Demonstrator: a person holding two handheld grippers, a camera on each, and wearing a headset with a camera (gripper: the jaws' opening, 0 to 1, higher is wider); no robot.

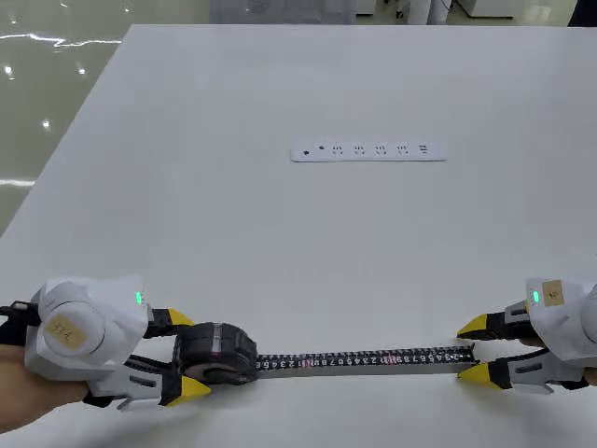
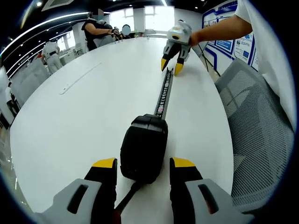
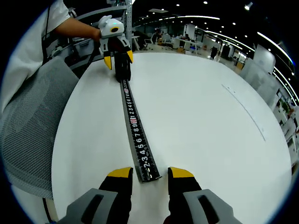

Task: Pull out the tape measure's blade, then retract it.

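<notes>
Plainly, my left gripper [image 1: 189,355] is closed on the black rounded tape measure case [image 1: 216,353] at the near edge of the white counter [image 1: 280,233], though the case's bulge hides the actual contact. The dark numbered steel blade [image 1: 359,360] lies flat, drawn out to my right gripper [image 1: 474,350], whose yellow-tipped jaws stand apart either side of its tip, not touching. The frame edge cuts off that gripper's body. Farther back lies a flat white power strip [image 1: 368,151].
</notes>
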